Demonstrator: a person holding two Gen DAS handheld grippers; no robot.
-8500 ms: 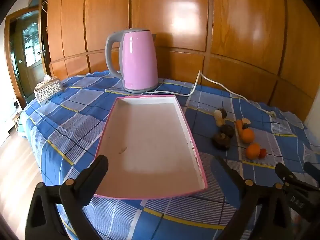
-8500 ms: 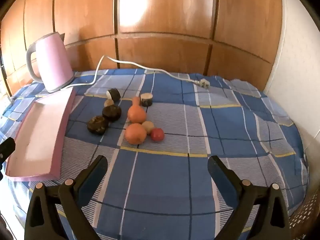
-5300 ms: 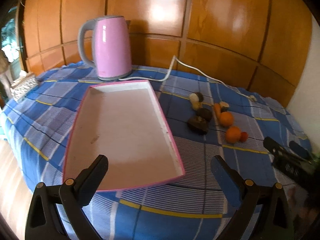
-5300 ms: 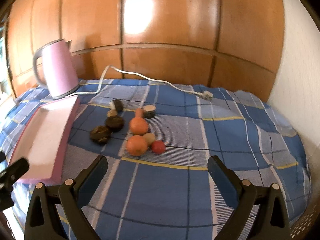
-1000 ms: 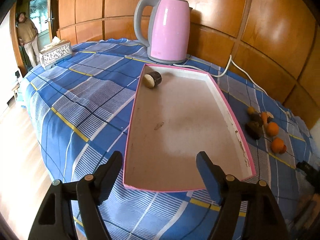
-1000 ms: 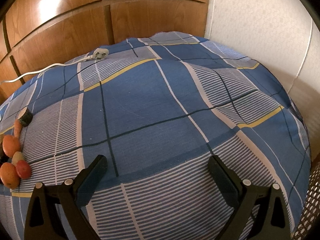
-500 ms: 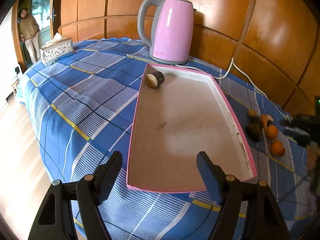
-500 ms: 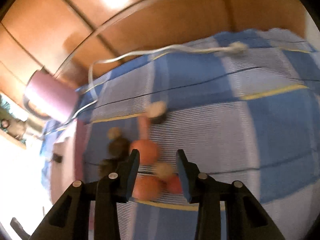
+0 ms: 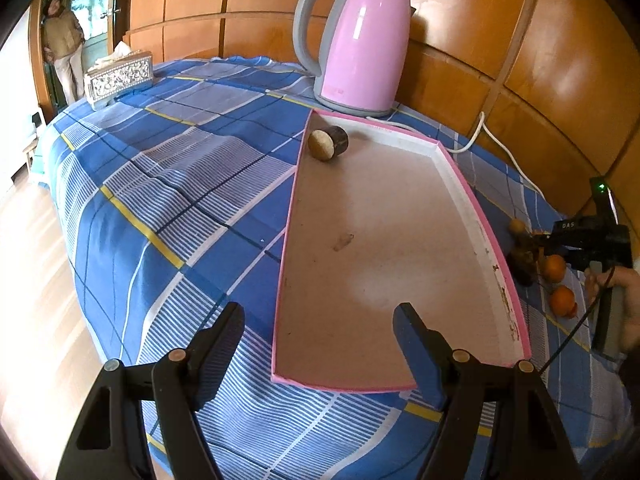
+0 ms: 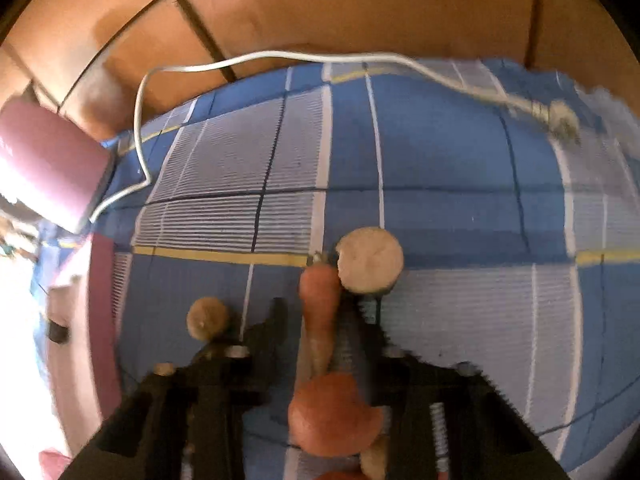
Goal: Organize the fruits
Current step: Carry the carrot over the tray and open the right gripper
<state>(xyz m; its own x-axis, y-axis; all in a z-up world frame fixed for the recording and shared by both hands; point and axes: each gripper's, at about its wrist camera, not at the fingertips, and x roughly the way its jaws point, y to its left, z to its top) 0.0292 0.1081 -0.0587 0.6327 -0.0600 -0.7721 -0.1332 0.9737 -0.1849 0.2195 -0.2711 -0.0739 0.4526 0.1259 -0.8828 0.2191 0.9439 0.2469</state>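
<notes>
A glossy pink plastic kettle [image 9: 362, 46] with a matt grey handle stands on a woven cloth bedspread [image 9: 180, 184], checked blue and white, against polished wood wall panels [image 9: 540, 40] that catch the light. The shallow tray [image 9: 484, 236] looks like matt cardboard, pink outside and pale and scuffed inside, holding a cut fruit piece [image 9: 327, 144] with a dull, rough face. The tissue box [image 9: 119, 77] has a shiny, embossed silvery finish.
</notes>
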